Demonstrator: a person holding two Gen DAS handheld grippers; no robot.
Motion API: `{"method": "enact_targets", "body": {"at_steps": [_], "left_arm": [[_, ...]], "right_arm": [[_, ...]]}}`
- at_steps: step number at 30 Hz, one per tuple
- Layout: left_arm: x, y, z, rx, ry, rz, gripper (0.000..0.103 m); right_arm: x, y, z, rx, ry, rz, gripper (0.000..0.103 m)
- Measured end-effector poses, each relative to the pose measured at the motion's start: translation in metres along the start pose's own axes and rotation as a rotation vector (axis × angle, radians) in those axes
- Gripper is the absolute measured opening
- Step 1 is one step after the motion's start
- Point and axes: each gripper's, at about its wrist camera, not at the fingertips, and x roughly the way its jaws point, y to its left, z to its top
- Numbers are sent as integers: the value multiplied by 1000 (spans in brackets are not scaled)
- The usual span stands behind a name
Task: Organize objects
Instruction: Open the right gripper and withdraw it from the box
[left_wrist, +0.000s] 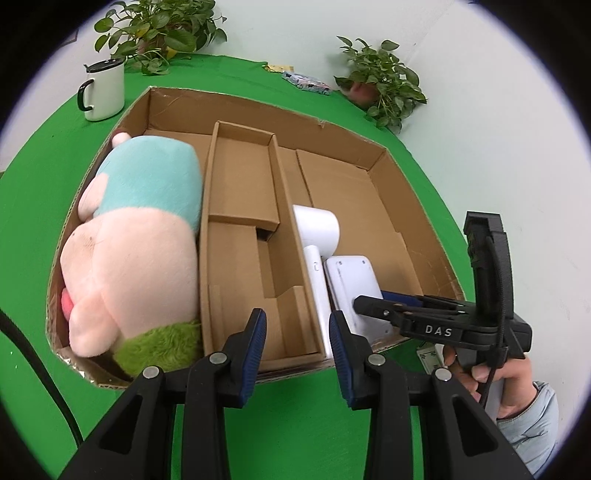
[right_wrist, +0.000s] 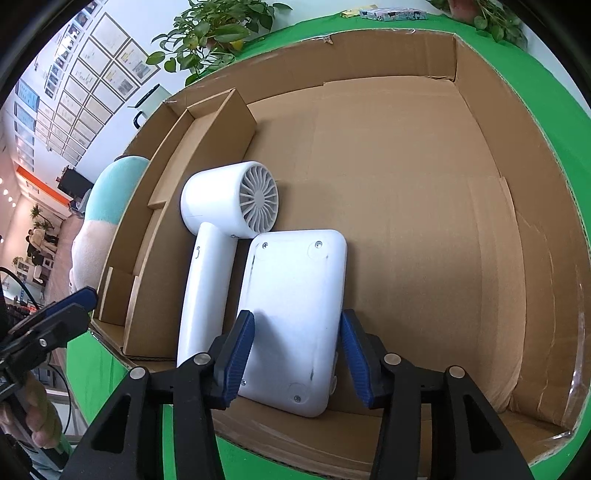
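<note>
A large cardboard box (left_wrist: 373, 147) (right_wrist: 480, 110) lies on the green table. A plush pig (left_wrist: 136, 240) fills its left compartment. A white hair dryer (right_wrist: 221, 221) (left_wrist: 317, 229) lies in the right compartment against a cardboard divider insert (left_wrist: 243, 236). A flat white device (right_wrist: 295, 314) (left_wrist: 352, 280) lies beside the dryer, underside up. My right gripper (right_wrist: 297, 356) is open, its pads either side of the device's near end, a gap showing at each. My left gripper (left_wrist: 297, 349) is open and empty over the box's near edge.
A white mug (left_wrist: 101, 90) with a black lid stands at the back left. Two potted plants (left_wrist: 159, 33) (left_wrist: 380, 81) stand at the table's back edge. A patterned packet (left_wrist: 306, 82) lies between them. A black cable (left_wrist: 33, 365) runs at the left.
</note>
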Motion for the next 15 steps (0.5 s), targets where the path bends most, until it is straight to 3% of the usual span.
{"method": "enact_targets", "body": {"at_steps": [6,10,14,15], "left_arm": [[-8,-5,-4,31,-72,51,34],[-23,-15,-9,90,-188,152,38],[-44,-30,-24,134,-371,289,85],[-52,-36,-31,143,-445,319,85]], "right_arm": [[-9,10,-6,-43,-43,-20,72],[-26,23,-17,-98,-133,-91,82],[-67,59,-49,-258,-387,-273,102],[-79,69,-63,-292,-467,-300,102]]}}
